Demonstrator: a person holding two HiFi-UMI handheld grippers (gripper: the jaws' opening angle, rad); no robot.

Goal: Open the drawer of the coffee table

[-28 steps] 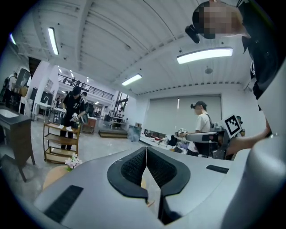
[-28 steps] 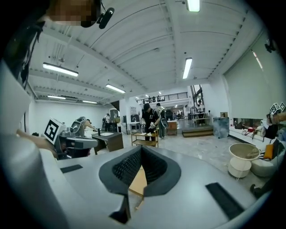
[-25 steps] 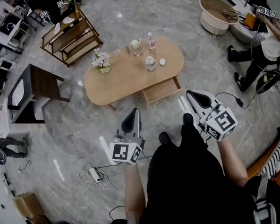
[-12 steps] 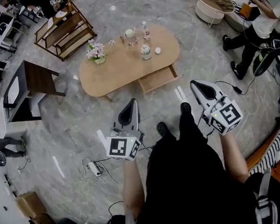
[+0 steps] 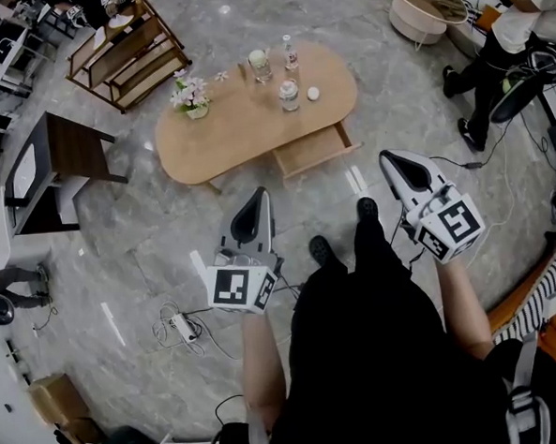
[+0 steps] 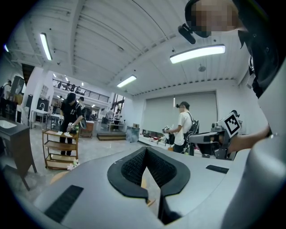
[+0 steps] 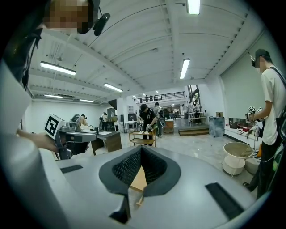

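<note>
Floor tiles of grey, marble-look stone fill a large workshop lit by long ceiling strips. Near the middle stands the coffee table (image 5: pixel 244 134), a low oval of pale wood. Its drawer (image 5: pixel 313 150) sits on the side nearest the person and is pulled out, so its shallow wooden inside shows. On the tabletop are a small pot of pale flowers (image 5: pixel 193 98), a glass (image 5: pixel 260 65), a clear bottle (image 5: pixel 289 51), a jar (image 5: pixel 289 96) and a small white object (image 5: pixel 313 93) too small to identify. Beyond the table is a wooden shelf trolley (image 5: pixel 127 52); to its left a dark side table (image 5: pixel 63 168); at the upper right a round white basket (image 5: pixel 424 6) and a second person (image 5: pixel 503 62) standing among cables. A power strip (image 5: pixel 179 326) with its cord lies on the floor by the wearer's left. The wearer, in dark clothes, stands back from the table and holds both tools out in front, well apart from the drawer and touching nothing. The left gripper (image 5: pixel 259 193) has its jaws pressed together with nothing between them, and the right gripper (image 5: pixel 385 155) is likewise closed and empty; each one's own view shows the ribbed black pads (image 6: pixel 134 165) meeting at the tip.
</note>
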